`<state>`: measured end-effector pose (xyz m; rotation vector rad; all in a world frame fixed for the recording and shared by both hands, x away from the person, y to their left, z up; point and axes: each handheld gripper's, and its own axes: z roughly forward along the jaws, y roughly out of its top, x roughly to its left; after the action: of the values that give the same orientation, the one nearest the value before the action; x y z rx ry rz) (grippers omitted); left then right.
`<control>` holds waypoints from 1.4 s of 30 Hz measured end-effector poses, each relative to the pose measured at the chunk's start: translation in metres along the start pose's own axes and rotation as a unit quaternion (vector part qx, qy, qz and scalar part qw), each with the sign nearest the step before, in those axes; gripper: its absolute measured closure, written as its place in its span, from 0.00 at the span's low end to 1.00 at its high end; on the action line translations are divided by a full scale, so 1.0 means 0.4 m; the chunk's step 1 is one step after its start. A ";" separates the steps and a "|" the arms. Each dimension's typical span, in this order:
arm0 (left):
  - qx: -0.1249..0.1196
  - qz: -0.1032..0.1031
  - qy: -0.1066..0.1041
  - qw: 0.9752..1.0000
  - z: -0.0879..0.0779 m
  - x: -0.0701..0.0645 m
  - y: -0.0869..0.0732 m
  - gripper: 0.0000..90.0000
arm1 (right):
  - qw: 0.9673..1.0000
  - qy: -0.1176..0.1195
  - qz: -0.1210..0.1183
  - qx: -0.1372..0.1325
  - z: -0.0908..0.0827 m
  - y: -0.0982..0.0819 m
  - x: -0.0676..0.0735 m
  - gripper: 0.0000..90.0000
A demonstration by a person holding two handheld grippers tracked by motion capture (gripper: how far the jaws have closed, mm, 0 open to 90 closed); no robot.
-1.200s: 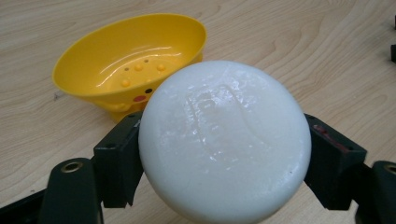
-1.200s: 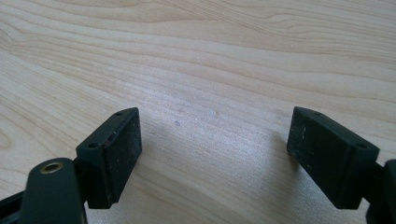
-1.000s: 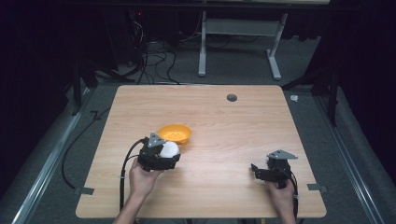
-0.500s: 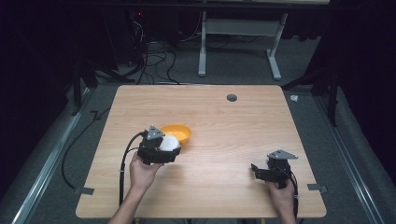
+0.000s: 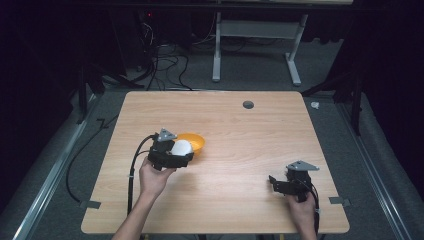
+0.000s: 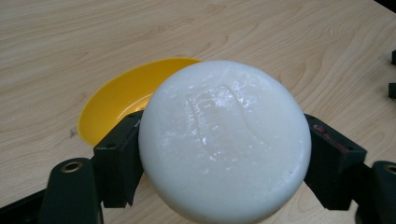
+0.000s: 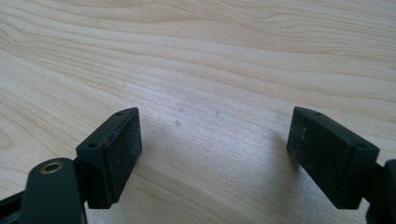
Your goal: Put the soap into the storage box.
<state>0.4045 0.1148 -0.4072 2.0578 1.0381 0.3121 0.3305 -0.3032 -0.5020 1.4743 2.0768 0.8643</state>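
The white ball (image 6: 225, 142) sits clamped between the two jaws of the left gripper (image 5: 172, 154), one black pad pressed to each side of it, and it is held above the wooden table (image 5: 240, 140), just on the near side of the yellow bowl (image 6: 126, 93). Its surface looks smooth and slightly glossy, like a rounded lump of dough or foam; which, I cannot tell. The step in hand appears to be carrying the ball to the bowl. The next move, as I judge it, calls for easing the gripper forward until the ball hangs over the bowl's hollow, lowering it, and then spreading the jaws so it drops in without tipping the rim.

The bowl itself shows a bare yellow inside with nothing lying in the part that can be seen; the ball hides its near edge.

Farther off, toward the table's right front, the right gripper (image 5: 292, 182) rests low over the bare wood with its jaws spread wide and holding nothing.
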 end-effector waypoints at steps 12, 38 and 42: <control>0.012 -0.016 0.013 1.000 0.017 0.026 0.009 0.27 | 1.000 0.000 0.000 0.000 0.000 0.000 0.000 0.21; 0.042 -0.003 0.043 0.998 0.102 0.039 0.078 0.27 | 1.000 0.002 0.001 0.000 0.000 0.000 -0.001 0.20; 0.043 -0.006 0.043 0.998 0.115 0.042 0.084 0.27 | 1.000 0.002 0.001 0.000 -0.001 0.000 -0.001 0.20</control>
<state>0.4585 0.0910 -0.4143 2.1287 1.1340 0.3591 0.3305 -0.3037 -0.5019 1.4762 2.0790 0.8693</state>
